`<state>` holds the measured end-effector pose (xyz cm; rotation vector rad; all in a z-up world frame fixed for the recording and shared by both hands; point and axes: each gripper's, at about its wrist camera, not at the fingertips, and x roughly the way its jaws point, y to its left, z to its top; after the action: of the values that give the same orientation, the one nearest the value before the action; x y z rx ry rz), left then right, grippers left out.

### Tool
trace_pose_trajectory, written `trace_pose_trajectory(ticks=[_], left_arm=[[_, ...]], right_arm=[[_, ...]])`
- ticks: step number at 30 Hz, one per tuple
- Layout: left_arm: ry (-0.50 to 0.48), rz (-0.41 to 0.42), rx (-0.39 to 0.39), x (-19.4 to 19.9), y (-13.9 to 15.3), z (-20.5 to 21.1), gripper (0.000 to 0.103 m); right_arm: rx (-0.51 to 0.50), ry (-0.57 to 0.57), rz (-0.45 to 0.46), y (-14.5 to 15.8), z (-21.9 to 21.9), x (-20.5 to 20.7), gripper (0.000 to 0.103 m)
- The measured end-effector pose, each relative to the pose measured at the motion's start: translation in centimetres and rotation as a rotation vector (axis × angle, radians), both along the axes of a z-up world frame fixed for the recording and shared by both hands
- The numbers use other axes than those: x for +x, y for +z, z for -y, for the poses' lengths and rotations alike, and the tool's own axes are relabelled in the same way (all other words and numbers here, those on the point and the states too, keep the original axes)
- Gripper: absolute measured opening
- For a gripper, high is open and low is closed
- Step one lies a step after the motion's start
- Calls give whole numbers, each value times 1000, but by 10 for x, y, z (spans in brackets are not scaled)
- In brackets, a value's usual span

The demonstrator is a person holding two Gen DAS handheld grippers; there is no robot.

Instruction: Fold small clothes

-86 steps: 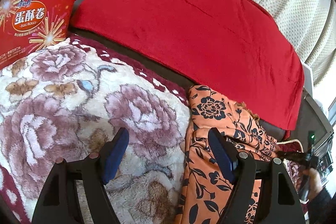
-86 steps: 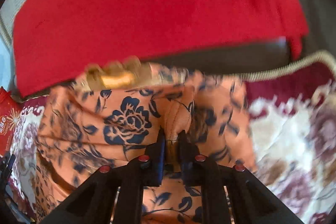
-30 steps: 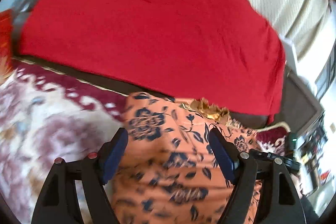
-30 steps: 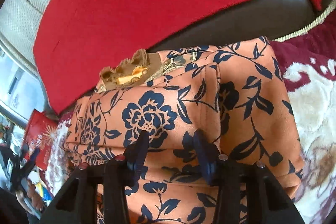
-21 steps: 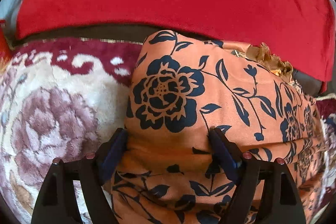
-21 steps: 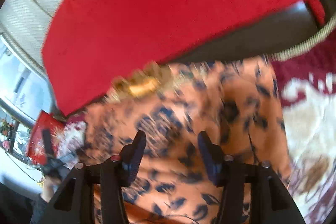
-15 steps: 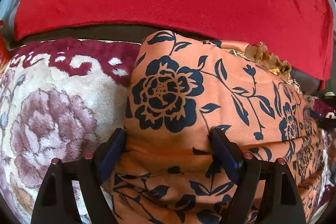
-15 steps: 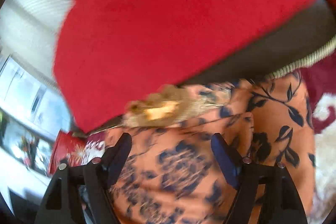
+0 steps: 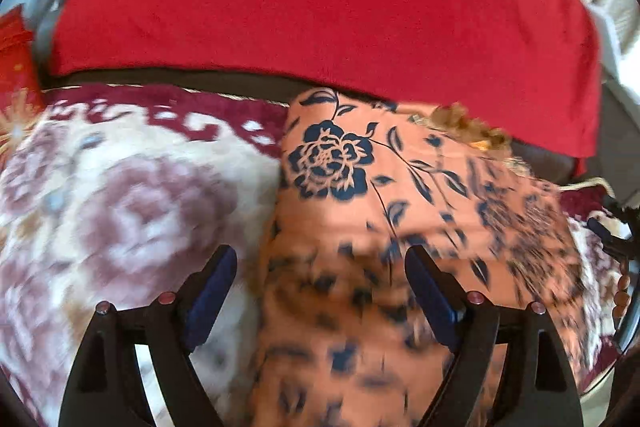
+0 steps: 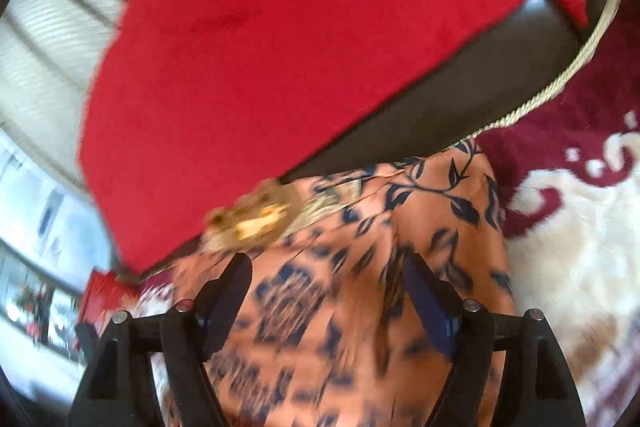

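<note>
Orange floral garment (image 9: 400, 211) lies beneath both open tools (image 9: 320, 291).

No readable text in either view. Red box (image 9: 14, 63) at far left of the left wrist view shows only a gold starburst print, lettering out of frame. Same red box (image 10: 106, 293) in the right wrist view, lower left, is too small and blurred to read. No labels, brands, numbers or signs legible anywhere else.
</note>
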<state>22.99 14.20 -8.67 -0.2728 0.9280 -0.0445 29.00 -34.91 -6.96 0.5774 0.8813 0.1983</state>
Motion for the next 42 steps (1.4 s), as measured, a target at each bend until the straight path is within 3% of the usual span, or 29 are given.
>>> trace_pose_trajectory(ticks=[6,10,16,19,22,27,30,33,39,42], left_arm=[[0,79,-29,-117,20,-31,86],[8,81,-46,-188,15,-41,86],[63,70,-107,-256,2,-40,86],[60,57,-135,-275,1,-32,86],[42,52,-144,-273,-1,-24,86],[57,-9,-194,-253,-16,-18,85],[24,6,-243,-247,-20,-14,85],[66,-31,-276,-241,-31,-20,85],[93,-48,-320,-238,-39,-30,60],[93,-46,-319,-238,-39,-32,60]], right_arm=[[-82,79,107,53,22,-141,81],[-83,164,70,53,25,-216,82],[2,168,-79,-5,40,-309,82],[69,112,-39,-18,42,-340,82],[110,99,-13,-25,39,-349,82],[82,113,-43,-32,32,-340,82],[85,95,-73,-39,36,-334,82],[84,103,-85,-43,37,-333,82],[64,60,-157,-58,48,-324,82],[63,63,-168,-62,48,-319,81]])
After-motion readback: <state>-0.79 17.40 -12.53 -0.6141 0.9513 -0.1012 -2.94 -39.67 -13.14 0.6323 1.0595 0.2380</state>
